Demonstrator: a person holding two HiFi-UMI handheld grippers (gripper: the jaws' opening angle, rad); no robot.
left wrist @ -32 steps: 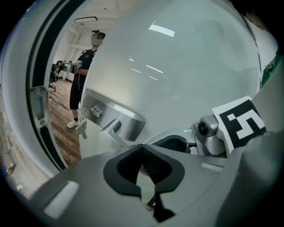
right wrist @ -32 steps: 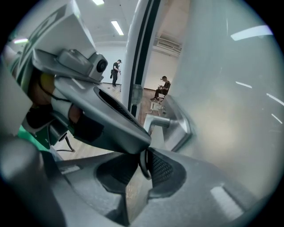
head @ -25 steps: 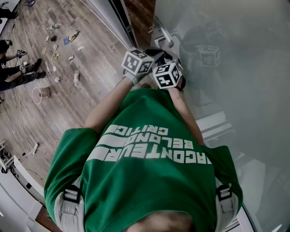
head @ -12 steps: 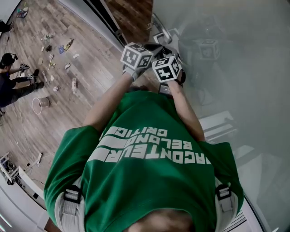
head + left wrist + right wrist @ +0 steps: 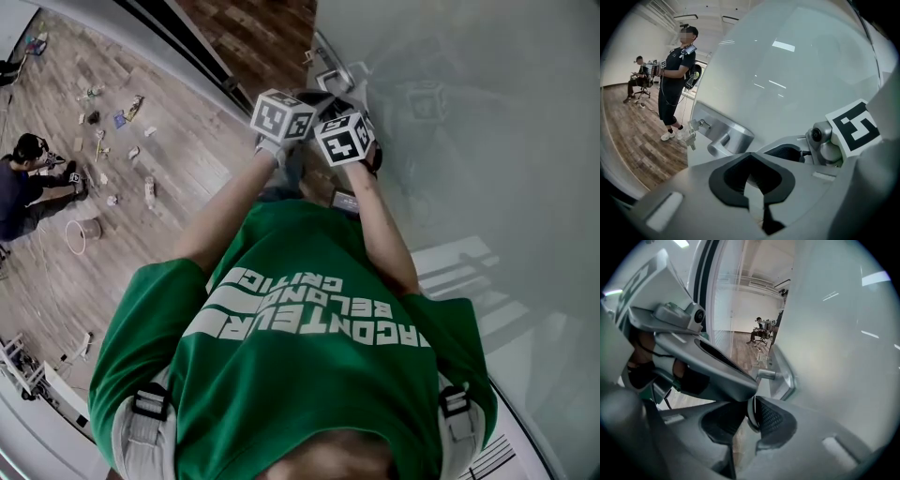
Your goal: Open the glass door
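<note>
- Nearest: green shirt (image 5: pixel 309 375), forearms (image 5: pixel 225 211) stretched fwd to the door's edge.
- Left tongs (image 5: pixel 752 180): pads drawn in on a pale strip, which I take for the bar of the handle (image 5: pixel 723 133). Clamped, not empty.
- Right tongs (image 5: pixel 749 416): likewise closed on a pale rounded edge, prob. the same bar, w/ the left tongs' body crossing just above.
- Handle's metal plate + post sit just past the pads; keys (image 5: pixel 692 131) hang at the lock beside it.
- Glass door (image 5: pixel 469 141): frosted pane fills the right of the head view, handle at its near edge.
- Change vs 1 s ago: both tongs kept their hold, but the dark frame strip (image 5: pixel 187 47) has swung off left and more wood floor (image 5: pixel 169 169) shows past the door's edge. My read: door is swinging, part open, job not finished.
- Far: seated person (image 5: pixel 28 183) among scattered bits; another stands (image 5: pixel 675 79) in the room.
</note>
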